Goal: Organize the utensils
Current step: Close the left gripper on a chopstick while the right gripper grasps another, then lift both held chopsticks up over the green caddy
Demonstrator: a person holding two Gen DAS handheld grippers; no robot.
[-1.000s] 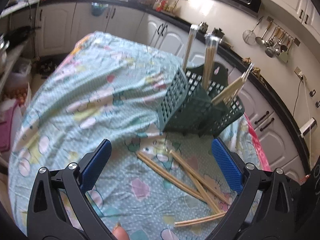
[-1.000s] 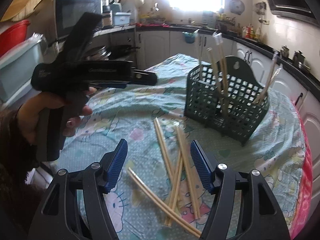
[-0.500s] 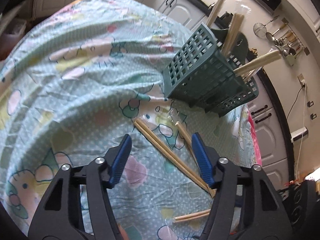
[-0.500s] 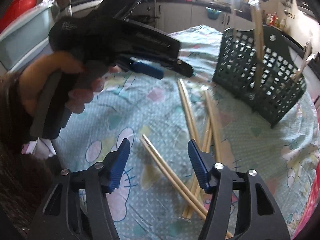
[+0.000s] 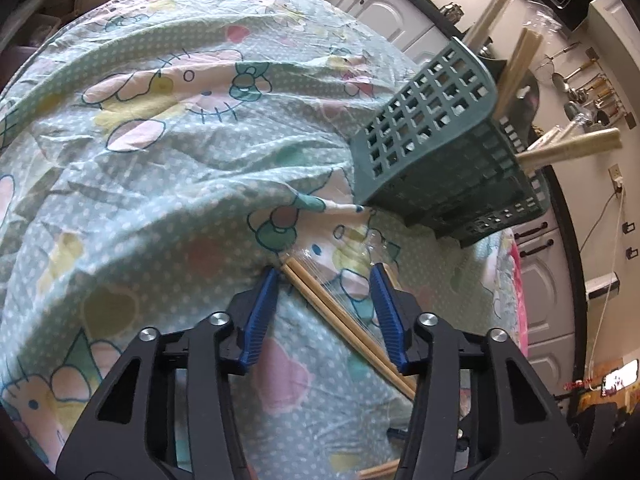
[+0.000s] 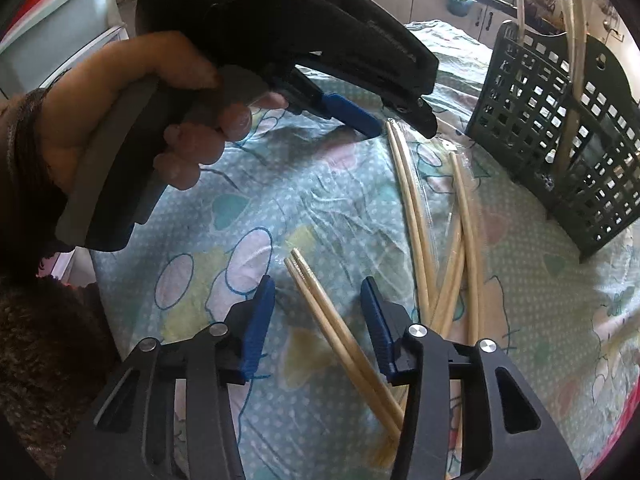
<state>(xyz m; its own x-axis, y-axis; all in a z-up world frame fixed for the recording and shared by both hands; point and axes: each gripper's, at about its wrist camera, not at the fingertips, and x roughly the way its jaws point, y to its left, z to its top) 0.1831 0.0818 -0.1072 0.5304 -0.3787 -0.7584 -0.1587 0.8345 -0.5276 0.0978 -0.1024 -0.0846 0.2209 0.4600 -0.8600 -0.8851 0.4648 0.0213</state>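
You are holding your left gripper (image 5: 324, 280) low over the patterned cloth (image 5: 160, 160), and its jaws are closing with a wrapped pair of chopsticks (image 5: 340, 316) lying between them. The blue pads (image 5: 260, 316) are not yet pressing on the sticks: the near pad is sitting just beside the sticks' upper end, the other stands a little apart. From the right wrist view, your left hand (image 6: 132, 120) is squeezing that gripper's handle, and its blue tip is touching down just beside the end of those same sticks.

Your right gripper (image 6: 318, 292) is closing as well, straddling a second pair of chopsticks (image 6: 332, 328) that is running back under it. Its pads (image 6: 256, 328) are still clear of the wood on both sides, so neither gripper is holding anything.

Just to the right of your right gripper, more chopsticks (image 6: 460, 248) are lying crossed on the cloth. Beyond them, further ahead and to the right, the green basket (image 6: 560, 128) is standing with several sticks already poking up out of it. In the left wrist view that basket (image 5: 432, 152) is sitting ahead and to the right of the jaws, well apart.
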